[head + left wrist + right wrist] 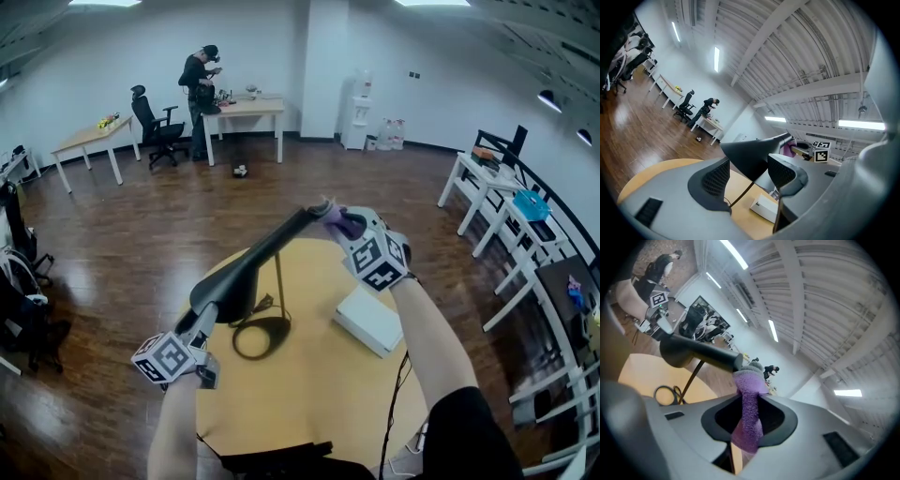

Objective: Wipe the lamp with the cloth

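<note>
Left gripper (747,172): jaws stood wide apart, lamp (752,154) head between them, unclamped.
Right gripper (750,420): jaws pinched the purple cloth (749,390).
Cloth: pressed on the lamp arm's upper end.
Lamp: base on the table (309,403).

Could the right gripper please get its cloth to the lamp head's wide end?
Probably yes: the cloth touches the head's narrow end, bare from there down, though the left gripper crowds the wide end.
</note>
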### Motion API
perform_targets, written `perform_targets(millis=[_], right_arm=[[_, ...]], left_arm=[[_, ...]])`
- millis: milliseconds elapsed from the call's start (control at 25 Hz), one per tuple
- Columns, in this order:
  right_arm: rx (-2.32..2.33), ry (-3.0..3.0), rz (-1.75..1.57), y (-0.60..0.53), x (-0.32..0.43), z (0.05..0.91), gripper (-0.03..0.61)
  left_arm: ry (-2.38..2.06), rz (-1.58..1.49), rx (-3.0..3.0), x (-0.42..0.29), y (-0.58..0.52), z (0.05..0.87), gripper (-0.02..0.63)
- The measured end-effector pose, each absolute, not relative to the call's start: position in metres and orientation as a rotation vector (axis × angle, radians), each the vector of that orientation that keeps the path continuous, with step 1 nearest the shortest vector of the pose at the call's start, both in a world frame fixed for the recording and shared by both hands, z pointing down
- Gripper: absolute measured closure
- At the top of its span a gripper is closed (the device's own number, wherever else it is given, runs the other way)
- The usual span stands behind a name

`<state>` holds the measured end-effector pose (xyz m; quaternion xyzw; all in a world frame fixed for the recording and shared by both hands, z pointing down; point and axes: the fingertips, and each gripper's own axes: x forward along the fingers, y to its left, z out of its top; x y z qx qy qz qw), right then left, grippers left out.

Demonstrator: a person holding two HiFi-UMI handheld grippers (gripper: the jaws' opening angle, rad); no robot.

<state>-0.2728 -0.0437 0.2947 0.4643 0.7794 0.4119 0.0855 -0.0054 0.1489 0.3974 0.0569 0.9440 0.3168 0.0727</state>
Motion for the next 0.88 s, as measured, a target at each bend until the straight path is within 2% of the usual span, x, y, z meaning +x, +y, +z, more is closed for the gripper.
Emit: perform_targets(millis=[160, 240, 400, 480, 560, 880], right_arm=[[1.351, 2.359, 1.045, -0.026, -0.265, 0.268, 0.488], [1.374, 2.289, 1.098, -0.015, -0.255, 0.266, 0.488], [1.304, 2.126, 1.338, -0.011, -0.246, 0.273, 0.492], [1.307, 2.104, 1.359, -0.012, -0.245, 0.278, 0.491], [1.310, 2.105, 1.350, -0.010, -0.244, 0.279, 0.491], [1.309, 2.064, 1.413, -0.019, -0.235, 0.284, 0.491]], left_arm=[[2.864, 0.873, 0.249, 0.000, 0.145, 0.398, 0.363], [2.895, 0.766, 0.341, 0.011, 0.148, 0.396, 0.375], [2.957, 0.268, 0.413, 0.026, 0.142, 0.345, 0.382], [3.000, 0.076, 0.253, 0.011, 0.123, 0.317, 0.380], [3.066, 0.018, 0.038, -0.017, 0.104, 0.306, 0.361], [3.267, -0.233, -0.110, -0.083, 0.076, 0.327, 0.357]])
